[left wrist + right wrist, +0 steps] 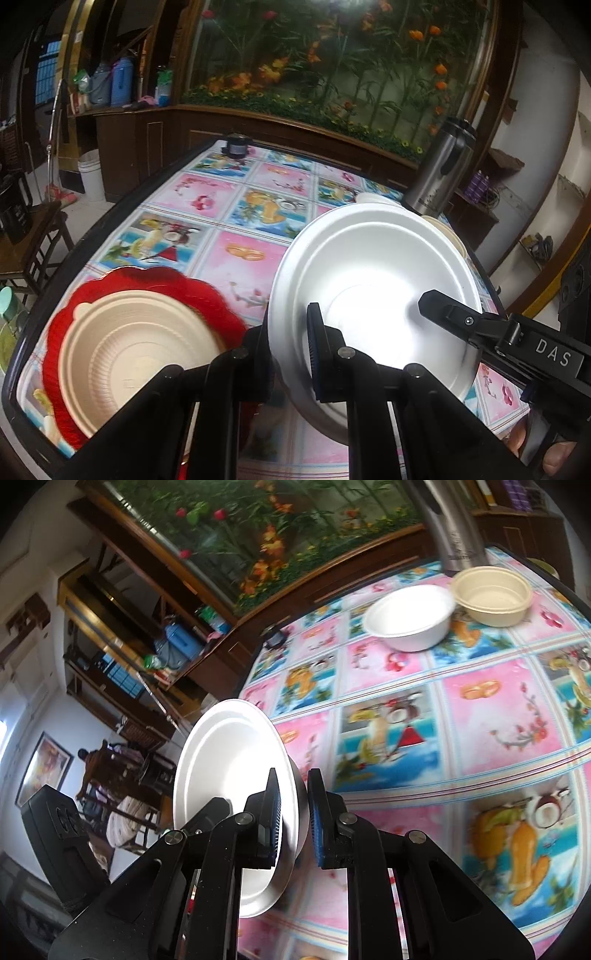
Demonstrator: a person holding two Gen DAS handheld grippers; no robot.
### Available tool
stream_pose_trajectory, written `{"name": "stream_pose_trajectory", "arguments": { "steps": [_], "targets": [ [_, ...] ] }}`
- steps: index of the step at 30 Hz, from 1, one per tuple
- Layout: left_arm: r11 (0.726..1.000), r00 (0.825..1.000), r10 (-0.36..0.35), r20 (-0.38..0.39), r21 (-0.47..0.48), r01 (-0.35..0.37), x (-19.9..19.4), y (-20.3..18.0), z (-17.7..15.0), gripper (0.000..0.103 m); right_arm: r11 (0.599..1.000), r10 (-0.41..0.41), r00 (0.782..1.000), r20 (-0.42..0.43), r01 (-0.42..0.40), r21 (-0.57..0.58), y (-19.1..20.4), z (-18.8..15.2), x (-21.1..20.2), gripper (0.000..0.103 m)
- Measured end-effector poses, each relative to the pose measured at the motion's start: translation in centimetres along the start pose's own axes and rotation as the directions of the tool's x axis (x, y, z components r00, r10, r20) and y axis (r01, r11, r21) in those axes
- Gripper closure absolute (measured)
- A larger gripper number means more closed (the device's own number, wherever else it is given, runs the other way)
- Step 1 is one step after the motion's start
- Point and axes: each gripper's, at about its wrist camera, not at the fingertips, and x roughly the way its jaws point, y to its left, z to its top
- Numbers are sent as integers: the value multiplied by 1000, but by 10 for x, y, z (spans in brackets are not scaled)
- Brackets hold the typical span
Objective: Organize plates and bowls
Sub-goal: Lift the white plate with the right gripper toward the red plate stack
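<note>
A white foam bowl (373, 280) hangs tilted above the table, held by both grippers at opposite sides of its rim. My left gripper (288, 332) is shut on the near rim, one finger inside and one outside the wall. My right gripper (439, 308) comes in from the right and is shut on the other side. In the right wrist view the same white bowl (229, 768) stands almost on edge, its wall pinched by the right gripper (293, 790). A beige bowl (136, 350) rests on a red scalloped plate (147, 280) at the table's near left.
The table wears a fruit-patterned oilcloth (480, 716). At its far end stand another white bowl (410, 616), a beige bowl (491, 594) and a steel flask (439, 170). A small dark jar (236, 146) sits at the far edge. Dark wooden cabinets lie beyond.
</note>
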Motion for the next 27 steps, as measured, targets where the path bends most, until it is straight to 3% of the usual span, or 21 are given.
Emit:
{"name": "stream_pose_trajectory", "arguments": {
  "steps": [15, 27],
  "targets": [
    [993, 995, 76, 65, -90, -70, -39, 66, 0, 90, 992, 55, 996, -75, -62, -108, 74, -31, 33, 89],
    [985, 991, 123, 53, -132, -115, -36, 97, -6, 90, 989, 67, 986, -155, -87, -124, 91, -49, 67, 89]
  ]
}}
